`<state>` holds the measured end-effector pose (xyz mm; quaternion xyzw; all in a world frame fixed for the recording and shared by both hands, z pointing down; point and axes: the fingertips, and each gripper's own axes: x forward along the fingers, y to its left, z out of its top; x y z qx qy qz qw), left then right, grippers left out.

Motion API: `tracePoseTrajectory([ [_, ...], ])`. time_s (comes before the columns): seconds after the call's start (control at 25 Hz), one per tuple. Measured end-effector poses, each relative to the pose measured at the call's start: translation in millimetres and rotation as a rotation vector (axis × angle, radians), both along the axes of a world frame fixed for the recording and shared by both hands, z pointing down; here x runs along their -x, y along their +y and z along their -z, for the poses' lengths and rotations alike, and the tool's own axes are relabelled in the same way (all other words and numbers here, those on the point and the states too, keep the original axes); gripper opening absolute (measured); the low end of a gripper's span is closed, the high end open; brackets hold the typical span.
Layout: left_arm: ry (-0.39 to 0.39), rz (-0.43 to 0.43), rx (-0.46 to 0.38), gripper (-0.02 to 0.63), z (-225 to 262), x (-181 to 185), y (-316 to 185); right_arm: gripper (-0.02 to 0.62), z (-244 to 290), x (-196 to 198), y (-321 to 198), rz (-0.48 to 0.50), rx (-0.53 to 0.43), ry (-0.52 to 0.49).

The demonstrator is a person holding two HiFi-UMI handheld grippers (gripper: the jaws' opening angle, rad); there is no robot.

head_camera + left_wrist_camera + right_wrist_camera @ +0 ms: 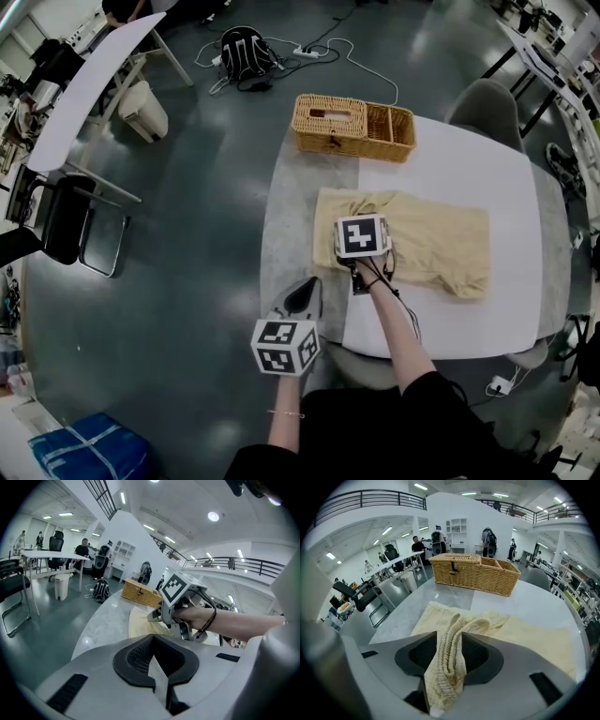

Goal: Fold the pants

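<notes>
While the pants (441,239) lie spread flat across the middle of the bench (450,319), near the basket (354,127) at the far edge but apart from it, no clean fold line shows on them. The cloth reads as a rough rectangle, with a rumpled lump at its near corner on the side away from the grippers.

Right gripper (450,653): over the end of the pants nearer the person's left, pointing steeply down. Its jaws stand part-way apart. The ribbed waistband (447,667) rises bunched between them, puffy and not pinched flat. Judged from that, the pads are not clamping the cloth at this moment.

Left gripper (304,295): held off the near edge of the bench, well short of the pants. Its jaws are together with nothing between them. It takes no part in the work at present.

Step in hand, as judged: handling of the waistband end, either at the start of a fold or at the placing of that end. The frames alone do not settle which.

Next move, as judged:
- If the waistband is to be carried over the legs, the right gripper must close firmly on the bunched rib before any lift.
- The left gripper should come onto the bench and take the other waistband corner, so that the edge travels level.
- The rumpled corner wants smoothing before the fold is laid over it.
</notes>
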<state>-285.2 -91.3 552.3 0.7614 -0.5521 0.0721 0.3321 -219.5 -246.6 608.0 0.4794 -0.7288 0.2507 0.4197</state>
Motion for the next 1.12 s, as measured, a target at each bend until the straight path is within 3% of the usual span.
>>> tracePoseTrajectory([
  [0.32,0.006,0.008,0.002,0.008,-1,8,-1,0.222,0,17,0,-0.01,-0.03,-0.063],
  [0.52,0.006,-0.005,0.001,0.008,1,6,-1,0.23,2,15,0,-0.037,-0.051,-0.079],
  [0.84,-0.006,-0.056,-0.016,0.008,12,-4,-5,0.232,43,15,-6,-0.025,-0.165,-0.263],
  [1.12,-0.024,-0.111,-0.043,0.008,27,-27,-12,0.223,77,-16,2,0.014,-0.206,-0.411],
])
